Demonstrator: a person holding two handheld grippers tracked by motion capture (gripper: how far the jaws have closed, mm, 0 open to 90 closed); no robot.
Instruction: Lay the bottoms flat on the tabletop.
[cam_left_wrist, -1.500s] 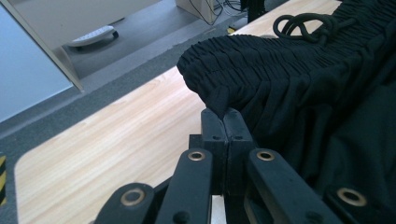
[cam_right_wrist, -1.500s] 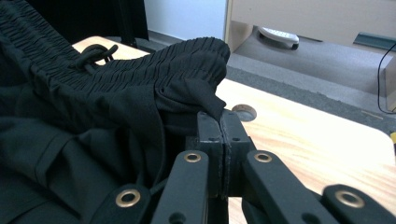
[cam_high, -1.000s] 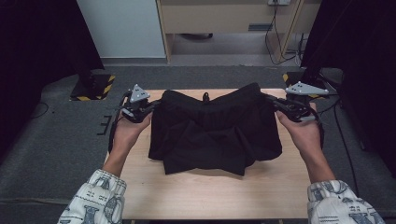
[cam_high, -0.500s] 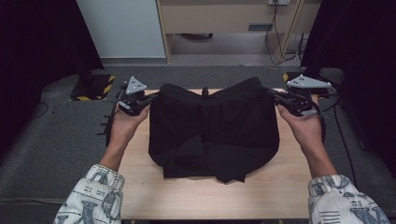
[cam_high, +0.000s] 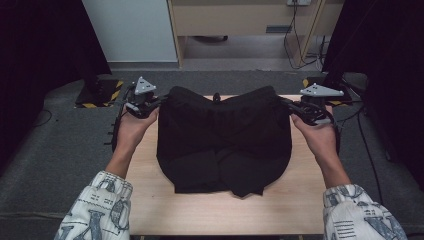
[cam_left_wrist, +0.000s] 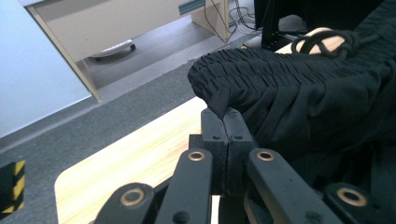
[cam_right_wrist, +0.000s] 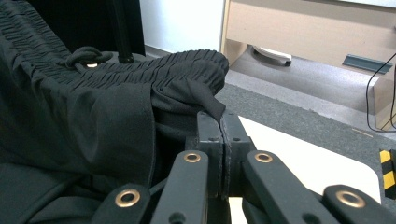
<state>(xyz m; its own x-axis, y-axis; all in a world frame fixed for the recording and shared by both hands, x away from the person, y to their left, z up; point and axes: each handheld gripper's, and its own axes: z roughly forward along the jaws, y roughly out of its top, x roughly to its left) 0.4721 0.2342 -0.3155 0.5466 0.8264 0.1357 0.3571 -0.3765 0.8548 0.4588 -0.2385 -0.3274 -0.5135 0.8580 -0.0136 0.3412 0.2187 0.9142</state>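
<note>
So my left gripper (cam_high: 152, 102) lifts its corner of the black shorts (cam_high: 225, 140) a bit higher off the table (cam_high: 150, 200) now, and the waistband stretches out wider and rises, so more of the fabric hangs instead of lying bunched up.

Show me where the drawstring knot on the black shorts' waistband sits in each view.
High view: drawstring knot at top centre, on the waistband's far edge.
Left gripper view: knot upper right, beyond the gathered waistband.
Right gripper view: knot upper left.
Shared landmark: the gathered elastic waistband of the black shorts.
</note>
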